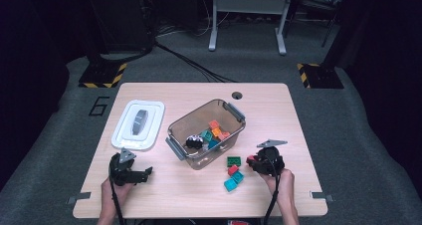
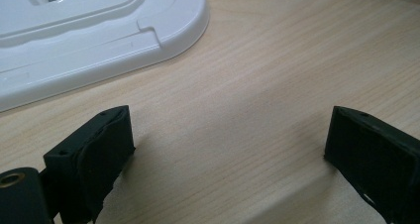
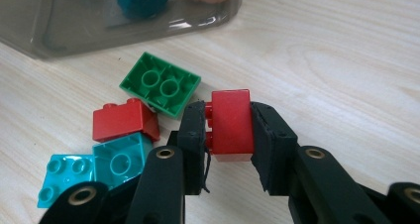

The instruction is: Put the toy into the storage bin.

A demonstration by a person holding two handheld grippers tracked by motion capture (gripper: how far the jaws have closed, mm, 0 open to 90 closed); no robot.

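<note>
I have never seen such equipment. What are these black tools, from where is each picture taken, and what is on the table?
A person sits at a wooden table and holds a hand tool with two black jaws in each hand. One picture looks down from above. The other two come from small cameras riding on the tools.

The left gripper is open and empty, near a white lid. The right gripper is shut on a red brick.

On the table stand a clear plastic box with bricks inside and, beside it, loose bricks: a green brick lying studs down, another red one and two turquoise bricks.
</note>
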